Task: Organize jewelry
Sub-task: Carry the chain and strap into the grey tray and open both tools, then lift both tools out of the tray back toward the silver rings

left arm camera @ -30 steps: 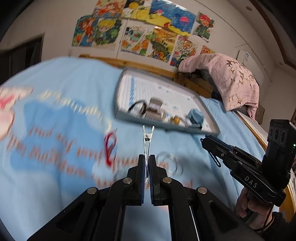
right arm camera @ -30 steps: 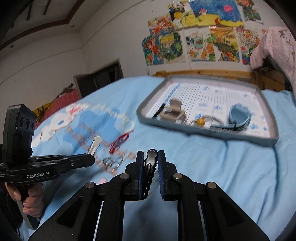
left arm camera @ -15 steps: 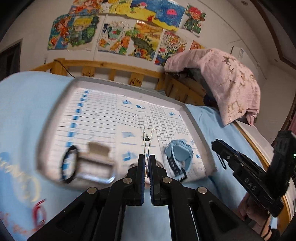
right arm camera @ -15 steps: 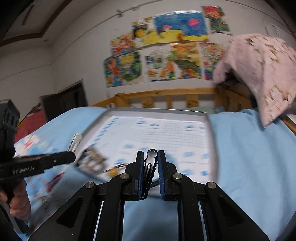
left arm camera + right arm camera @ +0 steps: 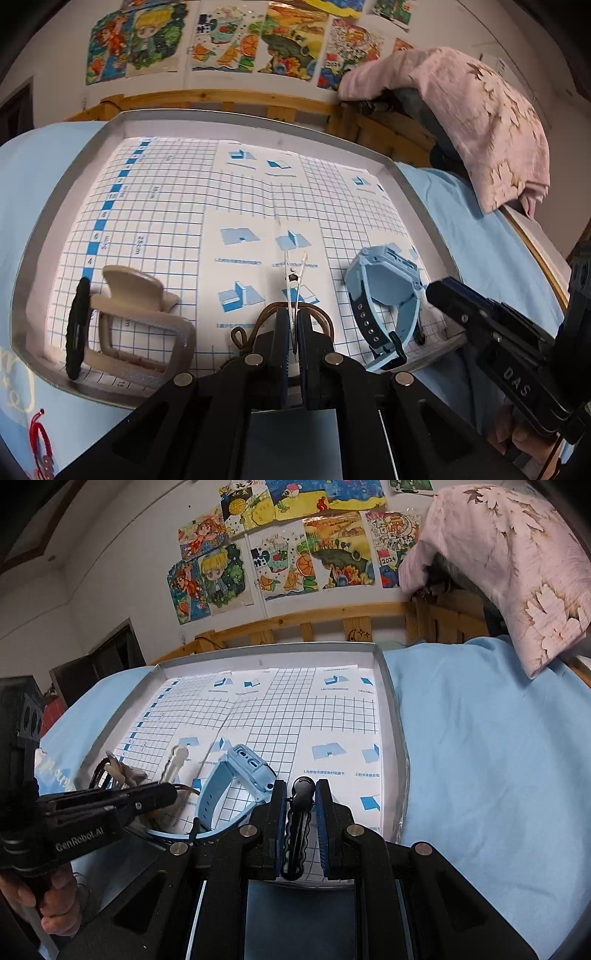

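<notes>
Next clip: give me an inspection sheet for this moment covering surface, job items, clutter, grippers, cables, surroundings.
Surface: light blue bedsheet; grey tray lined with grid paper.
Job's things: blue watch, beige claw clip, black hair tie, brown cord bracelet in tray; red string bracelet on the sheet outside.
Clutter: nothing seen.
Grippers: left gripper shut on metal hair clip; right gripper shut on black wavy hair clip; both over tray.
Cables: nothing seen.
Surroundings: wooden bed rail, children's drawings, pink blanket.
</notes>
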A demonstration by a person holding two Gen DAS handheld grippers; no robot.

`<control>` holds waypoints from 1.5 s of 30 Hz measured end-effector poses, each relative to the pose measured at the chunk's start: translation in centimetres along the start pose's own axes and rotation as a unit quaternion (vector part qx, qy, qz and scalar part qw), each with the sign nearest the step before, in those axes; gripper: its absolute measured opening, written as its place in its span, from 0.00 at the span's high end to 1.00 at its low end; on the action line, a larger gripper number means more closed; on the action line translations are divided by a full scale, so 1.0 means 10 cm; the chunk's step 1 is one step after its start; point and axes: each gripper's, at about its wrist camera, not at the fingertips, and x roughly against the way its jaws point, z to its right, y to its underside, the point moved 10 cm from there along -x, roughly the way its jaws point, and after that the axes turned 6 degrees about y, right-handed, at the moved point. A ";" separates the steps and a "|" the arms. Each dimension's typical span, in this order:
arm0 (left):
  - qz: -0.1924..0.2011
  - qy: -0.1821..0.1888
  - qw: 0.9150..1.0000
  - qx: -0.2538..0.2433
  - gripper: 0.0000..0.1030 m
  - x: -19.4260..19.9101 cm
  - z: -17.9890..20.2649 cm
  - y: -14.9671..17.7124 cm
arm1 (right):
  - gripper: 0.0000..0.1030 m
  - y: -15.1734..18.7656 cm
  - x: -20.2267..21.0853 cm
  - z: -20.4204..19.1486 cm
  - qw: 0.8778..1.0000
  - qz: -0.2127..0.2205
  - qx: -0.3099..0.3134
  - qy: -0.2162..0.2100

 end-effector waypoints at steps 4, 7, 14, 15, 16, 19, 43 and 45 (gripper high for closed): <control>0.010 -0.006 1.000 0.017 0.95 0.06 -0.07 0.00 | 0.64 0.01 0.00 0.02 1.000 -0.003 -0.002 0.003; 0.019 -0.009 1.000 0.021 0.93 0.12 -0.09 0.00 | 0.63 0.01 0.06 0.06 1.000 0.003 -0.006 0.005; 0.093 -0.019 0.995 0.030 0.26 0.59 -0.07 -0.07 | 0.49 -0.04 0.36 0.09 0.999 0.045 -0.008 0.006; 0.106 -0.019 0.994 0.030 0.26 0.67 -0.06 -0.09 | 0.48 -0.06 0.42 0.11 0.999 0.053 -0.008 0.005; 0.112 -0.017 0.993 0.030 0.26 0.74 -0.05 -0.10 | 0.48 -0.07 0.48 0.11 0.998 0.061 -0.007 0.007; 0.128 -0.022 0.991 0.031 0.21 0.95 -0.02 -0.12 | 0.41 -0.13 0.68 0.11 0.996 0.086 -0.002 0.011; 0.276 -0.111 0.955 0.007 0.00 3.17 -0.18 0.85 | 0.05 0.17 2.66 -0.68 0.968 0.249 0.034 -0.019; 0.278 -0.116 0.954 0.005 0.00 3.26 -0.20 1.00 | 0.04 0.28 2.78 -0.75 0.966 0.253 0.041 -0.020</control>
